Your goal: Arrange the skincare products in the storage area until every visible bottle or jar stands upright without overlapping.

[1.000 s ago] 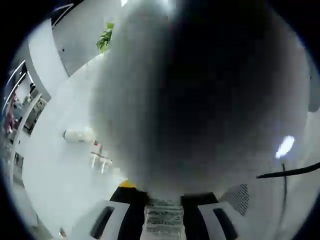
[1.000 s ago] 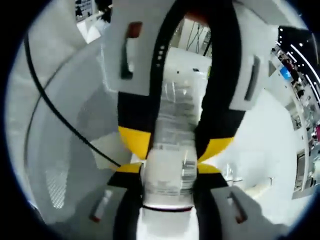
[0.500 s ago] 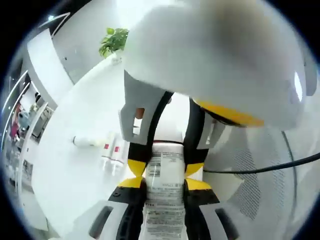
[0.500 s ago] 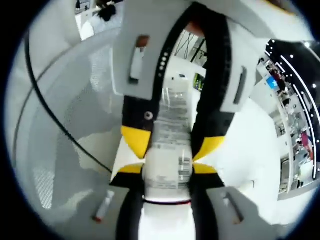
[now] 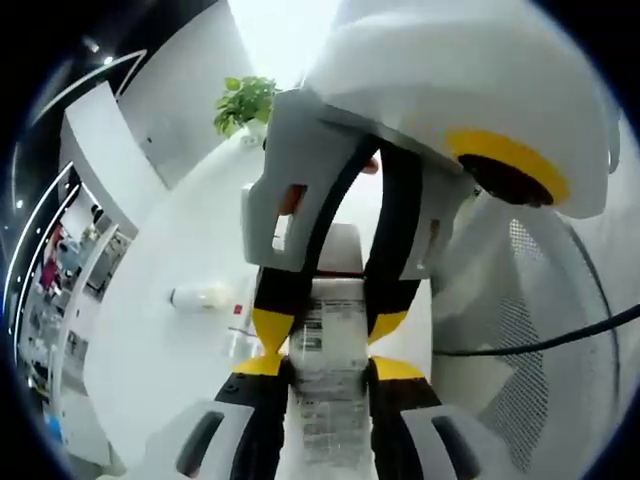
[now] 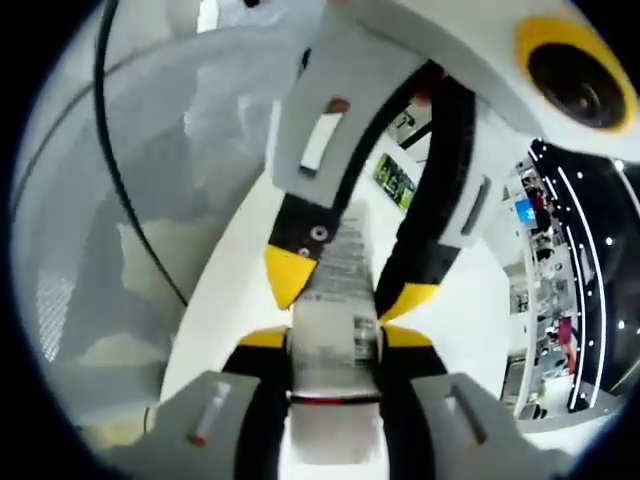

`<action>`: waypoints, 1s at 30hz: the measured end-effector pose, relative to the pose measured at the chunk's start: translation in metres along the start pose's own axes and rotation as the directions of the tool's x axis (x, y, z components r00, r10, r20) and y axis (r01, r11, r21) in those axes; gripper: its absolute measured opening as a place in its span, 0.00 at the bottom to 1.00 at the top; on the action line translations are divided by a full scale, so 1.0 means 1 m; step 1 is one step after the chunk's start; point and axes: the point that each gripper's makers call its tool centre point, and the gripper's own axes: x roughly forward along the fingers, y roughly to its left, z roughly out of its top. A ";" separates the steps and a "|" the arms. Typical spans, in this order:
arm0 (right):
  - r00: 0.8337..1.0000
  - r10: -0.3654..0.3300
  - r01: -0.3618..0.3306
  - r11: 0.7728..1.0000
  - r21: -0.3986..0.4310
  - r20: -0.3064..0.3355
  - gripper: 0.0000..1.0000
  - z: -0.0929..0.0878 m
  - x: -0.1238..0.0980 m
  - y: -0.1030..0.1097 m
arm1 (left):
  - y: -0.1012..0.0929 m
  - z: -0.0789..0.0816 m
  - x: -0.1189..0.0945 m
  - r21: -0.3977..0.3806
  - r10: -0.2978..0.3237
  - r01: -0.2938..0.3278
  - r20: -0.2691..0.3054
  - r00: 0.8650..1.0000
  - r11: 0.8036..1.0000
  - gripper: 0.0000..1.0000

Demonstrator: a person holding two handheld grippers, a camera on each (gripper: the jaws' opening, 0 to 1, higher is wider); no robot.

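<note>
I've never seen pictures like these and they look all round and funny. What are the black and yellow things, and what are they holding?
A person holds two grabbing tools, one in each hand, and each tool carries a little camera, so there are two round pictures. In the left gripper view, the left claw rises from the bottom, and the right claw reaches in from above. In the right gripper view it is swapped: the right claw is at the bottom. Both claws pinch the same bottle, a skincare product with tiny printing on its label. Behind it is a white table with another pale bottle lying on its side. A green plant stands farther back, and a white mesh basket sits alongside.
</note>
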 end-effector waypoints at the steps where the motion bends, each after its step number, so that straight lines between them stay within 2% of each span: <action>1: 1.000 0.003 -0.003 1.000 -0.004 -0.004 0.32 -0.001 0.001 0.001 | 0.000 -0.004 0.000 -0.011 0.005 -0.005 -0.008 1.000 1.000 0.31; 3: 0.999 0.020 -0.020 1.000 -0.019 -0.029 0.31 -0.007 0.002 0.005 | 0.002 -0.011 0.000 -0.028 0.016 -0.017 -0.029 0.999 0.999 0.28; 5: 0.999 0.026 -0.027 0.999 -0.027 -0.037 0.22 -0.010 0.003 0.006 | 0.002 -0.018 0.000 -0.046 0.015 -0.016 -0.043 0.999 0.999 0.26; 6: 0.997 0.061 -0.063 0.997 -0.035 -0.043 0.15 -0.012 0.003 0.013 | 0.002 -0.021 0.000 -0.079 0.023 -0.025 -0.036 0.999 0.997 0.26; 7: 0.995 0.018 -0.017 1.000 0.014 -0.094 0.13 -0.022 0.003 0.008 | 0.002 -0.023 0.000 -0.104 0.026 -0.029 -0.027 0.999 0.994 0.27; 8: 0.995 0.081 -0.082 0.997 -0.008 -0.054 0.11 -0.020 0.010 0.016 | -0.001 -0.026 0.001 -0.151 0.014 -0.018 -0.023 1.000 0.988 0.28; 9: 0.978 0.178 -0.177 0.984 0.018 -0.108 0.00 -0.031 0.012 0.030 | -0.002 -0.030 0.001 -0.162 0.011 -0.016 -0.031 0.999 0.987 0.29; 10: 0.989 0.110 -0.106 0.993 0.050 -0.095 0.00 -0.033 0.019 0.023 | -0.004 -0.034 0.003 -0.159 0.007 -0.013 -0.039 0.999 0.987 0.29; 11: 0.986 0.131 -0.129 0.991 0.023 -0.105 0.00 -0.039 0.020 0.028 | -0.005 -0.035 0.003 -0.155 0.006 -0.012 -0.040 0.999 0.988 0.29; 12: 0.982 0.174 -0.170 0.983 0.063 -0.073 0.00 -0.037 0.022 0.037 | -0.008 -0.038 0.003 -0.159 0.000 -0.007 -0.044 0.999 0.987 0.29; 13: 0.982 0.163 -0.155 0.984 0.086 -0.092 0.00 -0.043 0.022 0.038 | -0.011 -0.039 0.003 -0.164 -0.004 -0.003 -0.045 0.999 0.987 0.29; 15: 0.982 0.159 -0.153 0.986 0.064 -0.106 0.01 -0.054 0.025 0.041 | -0.013 -0.041 0.003 -0.173 -0.009 0.001 -0.047 0.999 0.985 0.30; 16: 0.986 0.136 -0.127 0.988 0.091 -0.097 0.01 -0.059 0.025 0.039 | -0.014 -0.042 0.004 -0.178 -0.009 0.000 -0.048 0.999 0.984 0.30; 17: 0.985 0.140 -0.129 0.986 0.107 -0.103 0.01 -0.063 0.024 0.040 | -0.014 -0.043 0.004 -0.183 -0.008 -0.001 -0.048 0.999 0.983 0.30; 18: 0.984 0.145 -0.128 0.979 0.159 -0.100 0.01 -0.068 0.024 0.043 | -0.016 -0.045 0.004 -0.195 -0.013 0.003 -0.048 0.999 0.981 0.30; 19: 0.988 0.139 -0.122 0.973 0.196 -0.071 0.01 -0.069 0.022 0.043 | -0.017 -0.046 0.005 -0.212 -0.015 0.004 -0.046 0.999 0.977 0.30; 22: 0.988 0.144 -0.129 0.965 0.229 -0.050 0.02 -0.077 0.021 0.042 | -0.018 -0.047 0.006 -0.216 -0.016 0.005 -0.049 0.999 0.976 0.30; 23: 0.984 0.175 -0.159 0.948 0.274 -0.032 0.02 -0.081 0.019 0.048 | -0.019 -0.046 0.006 -0.221 -0.022 0.011 -0.047 0.999 0.975 0.30; 24: 0.981 0.190 -0.170 0.940 0.297 -0.041 0.03 -0.088 0.020 0.048 | -0.019 -0.046 0.007 -0.227 -0.023 0.012 -0.045 0.999 0.974 0.30; 26: 0.982 0.186 -0.164 0.928 0.334 -0.035 0.21 -0.094 0.022 0.047 | -0.018 -0.047 0.007 -0.241 -0.024 0.013 -0.040 0.999 0.970 0.30; 27: 0.977 0.210 -0.184 0.905 0.385 -0.025 0.31 -0.098 0.023 0.049 | -0.017 -0.047 0.007 -0.255 -0.024 0.013 -0.039 0.999 0.967 0.30; 28: 0.974 0.225 -0.191 0.884 0.427 -0.029 0.32 -0.104 0.025 0.049 | -0.017 -0.048 0.006 -0.265 -0.020 0.010 -0.037 0.999 0.964 0.31; 30: 0.974 0.225 -0.195 0.888 0.417 -0.025 0.31 -0.110 0.028 0.045 | -0.016 -0.049 0.005 -0.277 -0.016 0.006 -0.035 0.999 0.961 0.31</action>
